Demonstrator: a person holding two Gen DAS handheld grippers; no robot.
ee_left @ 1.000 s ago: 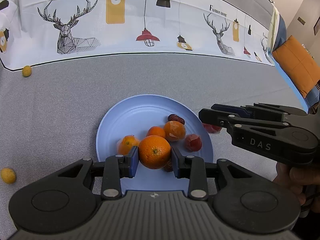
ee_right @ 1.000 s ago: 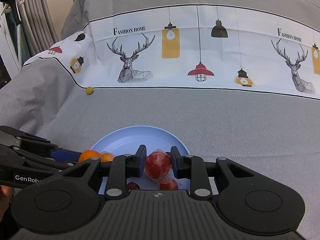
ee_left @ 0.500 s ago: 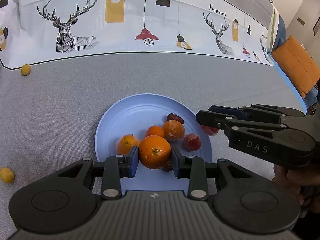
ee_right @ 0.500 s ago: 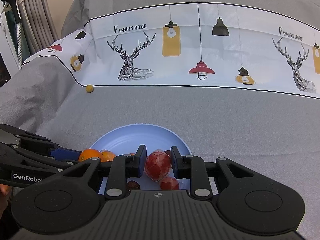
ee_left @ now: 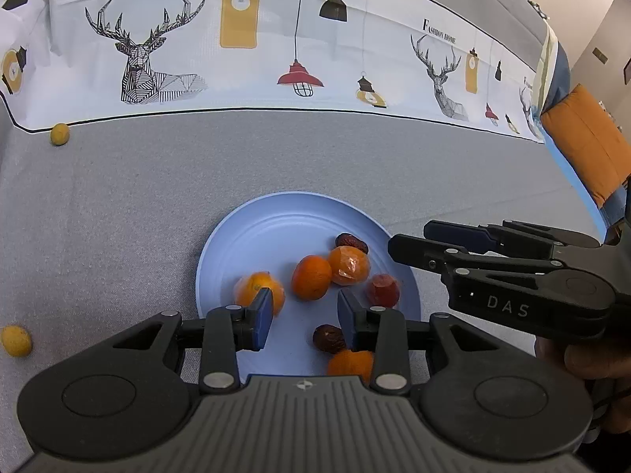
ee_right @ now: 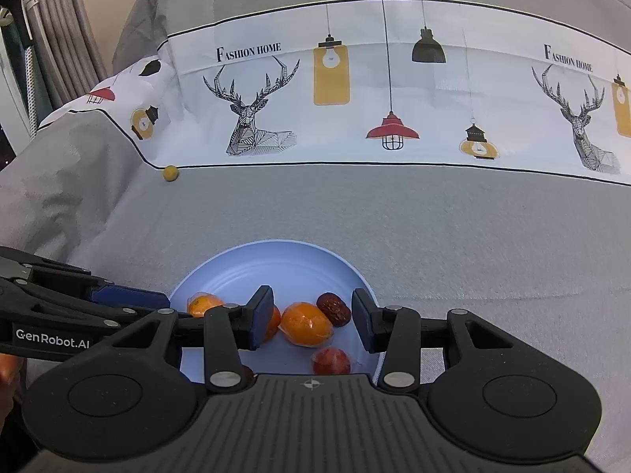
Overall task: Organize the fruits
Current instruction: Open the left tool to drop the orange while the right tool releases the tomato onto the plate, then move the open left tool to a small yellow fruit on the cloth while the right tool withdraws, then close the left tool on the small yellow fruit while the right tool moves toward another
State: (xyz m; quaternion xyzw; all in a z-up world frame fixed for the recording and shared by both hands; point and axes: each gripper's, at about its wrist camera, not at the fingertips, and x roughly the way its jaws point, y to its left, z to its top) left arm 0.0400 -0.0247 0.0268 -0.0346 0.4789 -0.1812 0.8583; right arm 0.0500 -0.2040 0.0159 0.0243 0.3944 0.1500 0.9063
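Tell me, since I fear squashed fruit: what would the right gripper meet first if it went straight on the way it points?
Probably the wrapped orange fruit on the blue plate, between the opening jaws of the right gripper; depth is unclear.

From my left view, an orange (ee_left: 349, 360) sits half-hidden behind the left tool (ee_left: 303, 317); a hand (ee_left: 587, 358) is cut off at the frame edge.

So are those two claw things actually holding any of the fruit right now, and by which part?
No, nothing is held. The left gripper stands open and empty over the blue plate. The right gripper is opening, with nothing between its pads.
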